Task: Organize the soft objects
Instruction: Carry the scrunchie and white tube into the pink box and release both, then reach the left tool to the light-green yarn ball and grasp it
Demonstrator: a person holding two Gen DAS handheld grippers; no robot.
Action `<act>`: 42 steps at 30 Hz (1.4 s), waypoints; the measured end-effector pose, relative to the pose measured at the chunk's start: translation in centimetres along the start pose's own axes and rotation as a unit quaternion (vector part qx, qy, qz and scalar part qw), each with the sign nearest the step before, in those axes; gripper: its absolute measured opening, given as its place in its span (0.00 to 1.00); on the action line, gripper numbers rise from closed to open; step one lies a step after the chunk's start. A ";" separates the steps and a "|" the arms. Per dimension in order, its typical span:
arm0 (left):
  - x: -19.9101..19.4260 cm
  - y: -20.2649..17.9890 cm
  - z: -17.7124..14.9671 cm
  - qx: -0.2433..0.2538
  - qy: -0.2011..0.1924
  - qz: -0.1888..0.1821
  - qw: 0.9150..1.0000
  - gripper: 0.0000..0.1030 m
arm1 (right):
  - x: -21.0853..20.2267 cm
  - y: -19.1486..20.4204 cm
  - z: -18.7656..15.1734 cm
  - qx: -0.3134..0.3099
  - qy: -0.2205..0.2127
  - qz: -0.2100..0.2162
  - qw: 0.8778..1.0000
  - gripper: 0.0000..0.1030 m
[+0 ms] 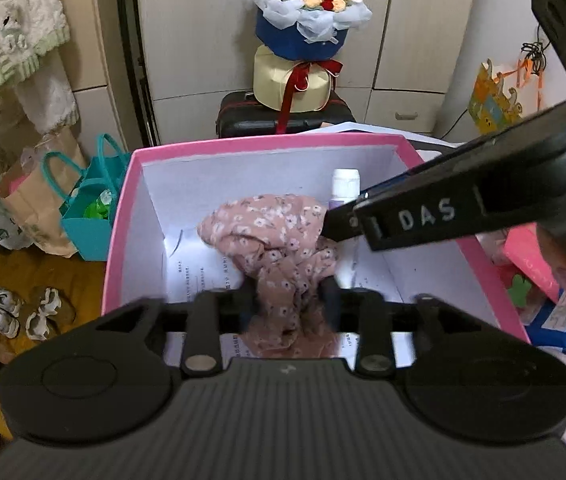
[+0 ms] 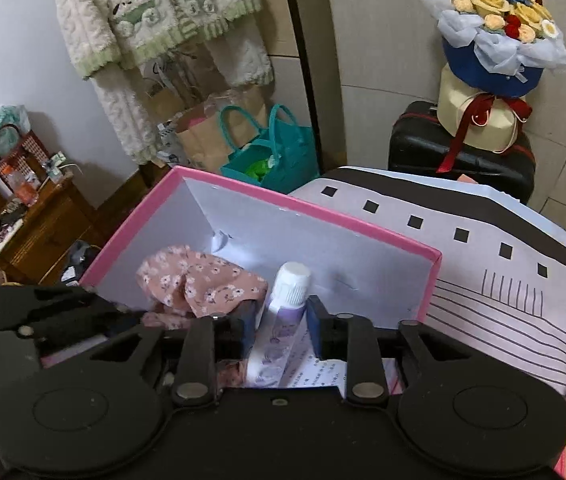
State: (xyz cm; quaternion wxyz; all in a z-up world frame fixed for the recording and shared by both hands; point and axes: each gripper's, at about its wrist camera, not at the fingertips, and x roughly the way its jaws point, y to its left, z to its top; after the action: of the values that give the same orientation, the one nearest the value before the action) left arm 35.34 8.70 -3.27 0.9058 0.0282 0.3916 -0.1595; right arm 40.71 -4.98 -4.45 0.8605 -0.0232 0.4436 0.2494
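Left tool: black fingers spread apart, with a crumpled pink floral fabric cloth lying between them; the pads stand at the cloth's sides, and no firm pinch on it is evident. Right tool: blue-padded fingers likewise parted, flanking a white soft tube with a ribbed white cap and lilac print; the tube leans between the pads, and whether they press on it cannot be told. In the left wrist view the right tool reaches in from the right side, its tip just beside the cloth and the tube.

Both items sit inside a rectangular cardboard box with pink outside and white inner walls, the cloth toward its middle and the tube near the far wall. Printed paper sheets line the box floor.

Surroundings: a striped grey-and-black sheet lies beside the box. Beyond it stands a black suitcase carrying a blue-wrapped bouquet of yellow flowers. A teal tote bag and a brown paper bag rest on the floor.
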 end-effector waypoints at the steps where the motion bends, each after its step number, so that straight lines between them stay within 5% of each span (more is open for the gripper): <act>1: -0.4 0.1 0.0 0.004 -0.003 0.000 1.000 0.51 | -0.1 -0.2 0.0 0.002 0.000 0.005 1.000 0.37; 5: -2.7 0.7 -0.1 0.004 -0.021 0.002 1.000 0.57 | -1.6 -0.5 -0.7 0.012 -0.004 0.034 0.999 0.41; 25: -15.8 -1.8 -3.7 0.063 -0.035 -0.015 0.997 0.76 | -16.8 4.0 -9.1 -0.087 -0.096 0.013 0.991 0.62; 29: -18.6 -3.0 -4.6 0.076 -0.046 -0.031 0.996 0.82 | -19.3 4.9 -11.1 -0.111 -0.109 0.008 0.988 0.79; 42: -23.8 -7.9 -8.6 0.100 -0.062 -0.040 0.992 0.95 | -25.7 5.1 -18.3 -0.136 -0.131 0.001 0.982 0.84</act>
State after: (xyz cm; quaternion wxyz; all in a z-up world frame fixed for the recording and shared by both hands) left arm 11.60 9.11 8.44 0.9140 0.0924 0.3172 -0.2357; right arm 12.22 -15.77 5.29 0.8998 -0.1071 0.2888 0.3091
